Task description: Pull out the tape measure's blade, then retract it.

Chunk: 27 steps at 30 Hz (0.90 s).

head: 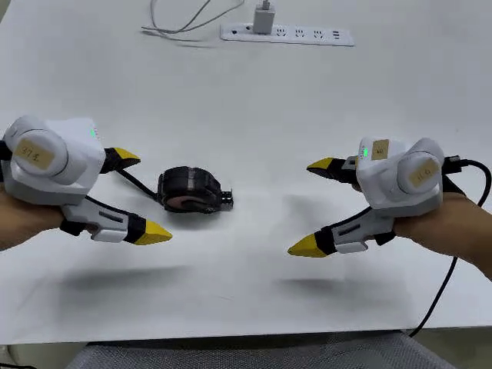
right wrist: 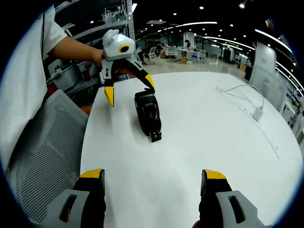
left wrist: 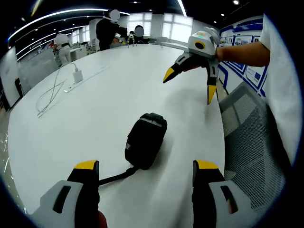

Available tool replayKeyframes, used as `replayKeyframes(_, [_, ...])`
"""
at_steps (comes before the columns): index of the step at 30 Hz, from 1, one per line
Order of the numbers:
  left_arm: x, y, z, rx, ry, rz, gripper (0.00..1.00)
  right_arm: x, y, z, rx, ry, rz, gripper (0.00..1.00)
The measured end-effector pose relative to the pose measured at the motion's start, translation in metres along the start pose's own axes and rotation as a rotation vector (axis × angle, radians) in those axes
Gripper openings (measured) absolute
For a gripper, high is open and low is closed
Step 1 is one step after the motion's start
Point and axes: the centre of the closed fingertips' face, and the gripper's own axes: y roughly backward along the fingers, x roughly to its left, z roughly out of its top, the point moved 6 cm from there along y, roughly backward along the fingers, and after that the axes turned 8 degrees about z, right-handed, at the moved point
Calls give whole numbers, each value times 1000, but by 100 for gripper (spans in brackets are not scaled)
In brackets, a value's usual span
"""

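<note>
A black tape measure (head: 191, 191) lies on the white table (head: 254, 108), its blade fully inside and its hook end pointing right. My left gripper (head: 146, 196) is open just left of it, yellow tips on either side of the strap end. From the left gripper view the tape measure (left wrist: 146, 139) sits a little ahead of the open jaws, a black wrist strap (left wrist: 114, 176) trailing toward them. My right gripper (head: 313, 206) is open, well to the right and apart from the case. In the right gripper view the tape measure (right wrist: 148, 114) lies ahead, the left gripper (right wrist: 127, 86) over its far end.
A white power strip (head: 288, 33) with a plugged-in charger and white cables (head: 181, 23) lies at the table's far edge. A grey mesh chair (head: 246, 354) sits below the near edge. A black cable (head: 450, 269) hangs from my right gripper. People stand far off.
</note>
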Motion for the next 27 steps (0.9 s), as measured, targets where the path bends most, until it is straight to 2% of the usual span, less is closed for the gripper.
replayKeyframes(7, [1, -10, 5, 26, -25, -30, 72, -4, -8, 3, 15, 17, 24, 80])
replayKeyframes(21, [-4, -29, 13, 77, -137, -70, 52, -9, -18, 9, 22, 31, 58, 77])
replayKeyframes(27, [-3, -34, 13, 93, -160, -71, 45, -12, -21, 12, 19, 38, 67, 77])
